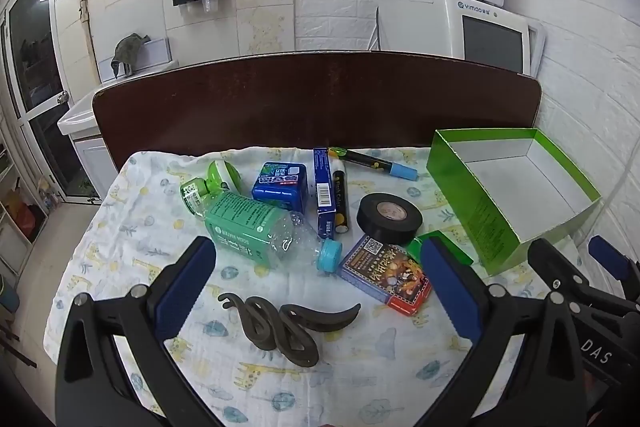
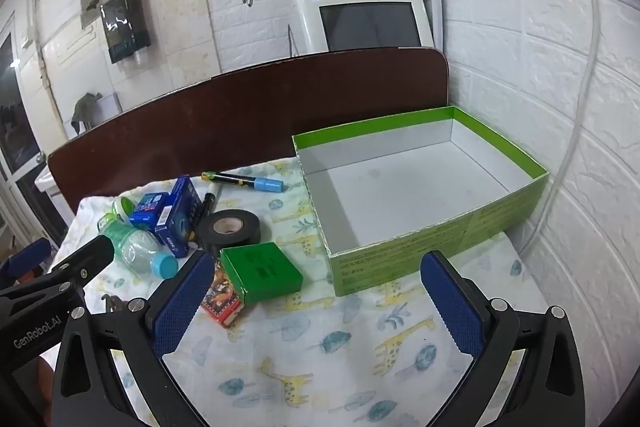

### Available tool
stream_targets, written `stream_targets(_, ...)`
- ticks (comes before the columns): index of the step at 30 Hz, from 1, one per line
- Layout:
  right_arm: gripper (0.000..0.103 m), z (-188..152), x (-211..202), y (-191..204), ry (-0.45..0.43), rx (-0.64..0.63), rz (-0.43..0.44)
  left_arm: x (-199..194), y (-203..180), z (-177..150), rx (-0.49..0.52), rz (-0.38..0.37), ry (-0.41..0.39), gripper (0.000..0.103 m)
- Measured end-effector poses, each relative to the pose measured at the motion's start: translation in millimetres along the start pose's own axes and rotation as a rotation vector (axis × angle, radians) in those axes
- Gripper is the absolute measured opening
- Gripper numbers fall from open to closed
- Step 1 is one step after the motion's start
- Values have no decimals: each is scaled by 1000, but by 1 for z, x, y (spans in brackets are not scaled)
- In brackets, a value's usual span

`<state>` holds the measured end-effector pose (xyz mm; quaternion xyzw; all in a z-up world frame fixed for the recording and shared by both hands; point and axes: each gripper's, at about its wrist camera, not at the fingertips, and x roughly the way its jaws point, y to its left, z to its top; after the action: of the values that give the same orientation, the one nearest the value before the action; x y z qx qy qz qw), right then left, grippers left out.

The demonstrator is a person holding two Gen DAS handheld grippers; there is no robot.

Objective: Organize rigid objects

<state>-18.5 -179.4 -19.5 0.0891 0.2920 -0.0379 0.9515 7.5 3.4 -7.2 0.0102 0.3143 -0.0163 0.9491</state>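
both grippers hover with fingers spread wide and nothing between them over a giraffe-print cloth (image 2: 328, 343). the left gripper (image 1: 316, 279) points at a bottle (image 1: 260, 231), hair clip (image 1: 280, 323), card box (image 1: 388, 273) and tape (image 1: 389, 217); the right gripper (image 2: 316, 291) points between a small green box (image 2: 262, 273) and the empty green tray (image 2: 440, 243) on the right by the wall.
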Motion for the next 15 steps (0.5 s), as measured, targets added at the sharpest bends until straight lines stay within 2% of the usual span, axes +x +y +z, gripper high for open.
stream_targets(7, 103, 1, 2, 1, -8, -3, -61, 3, 1, -3, 11, -12, 10, 102)
stream_targets(15, 103, 0, 0, -1, -27, 2, -49, 2, 3, -5, 15, -27, -11, 102)
